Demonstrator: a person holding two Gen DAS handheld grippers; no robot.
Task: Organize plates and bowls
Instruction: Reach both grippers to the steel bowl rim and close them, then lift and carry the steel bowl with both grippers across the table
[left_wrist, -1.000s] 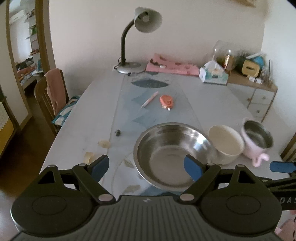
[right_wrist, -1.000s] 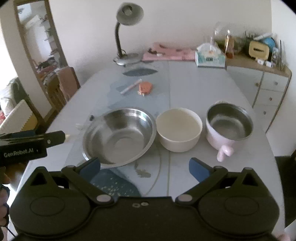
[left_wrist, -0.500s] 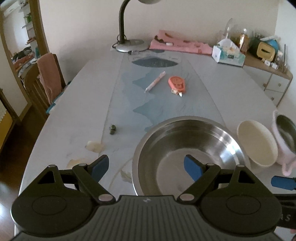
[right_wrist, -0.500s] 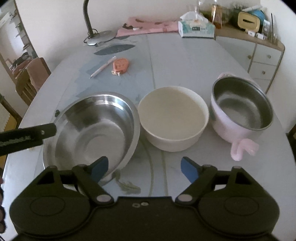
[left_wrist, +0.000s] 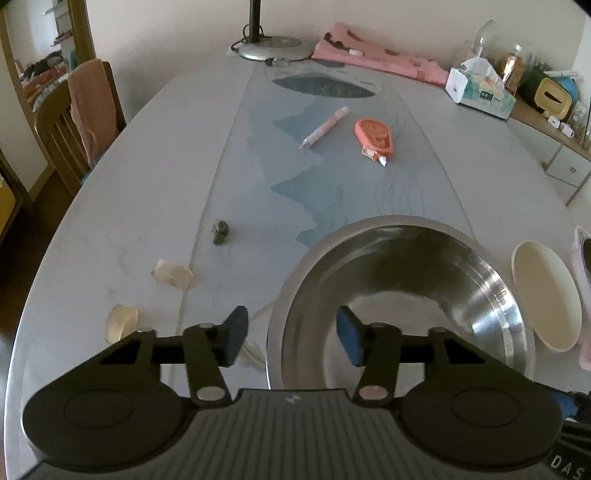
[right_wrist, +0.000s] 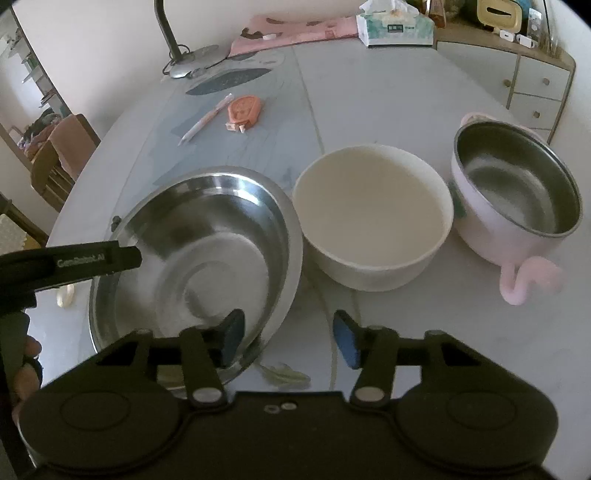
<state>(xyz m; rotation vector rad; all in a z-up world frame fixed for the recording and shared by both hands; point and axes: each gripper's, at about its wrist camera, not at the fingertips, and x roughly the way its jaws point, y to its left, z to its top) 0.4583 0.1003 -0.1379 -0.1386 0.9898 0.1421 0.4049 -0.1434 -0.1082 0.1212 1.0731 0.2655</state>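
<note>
Now, over on the left, the left gripper (left_wrist: 291, 338) hangs low with its fingers spread apart, straddling the near-left rim of the steel bowl (left_wrist: 402, 295) and holding nothing. That steel bowl sits on the pale surface (left_wrist: 122, 229), and just beside it to the right comes the cream bowl (right_wrist: 373, 218), their rims almost touching. Next along, the pink pot (right_wrist: 517, 195) with its curly handle stands close to the cream bowl. The right gripper (right_wrist: 290, 339) has its fingers parted too, empty, the left one over the steel bowl's near-right rim, the other over bare surface. Farther back lie a pen (right_wrist: 207, 118) and an orange tape dispenser (right_wrist: 245, 110).
</note>
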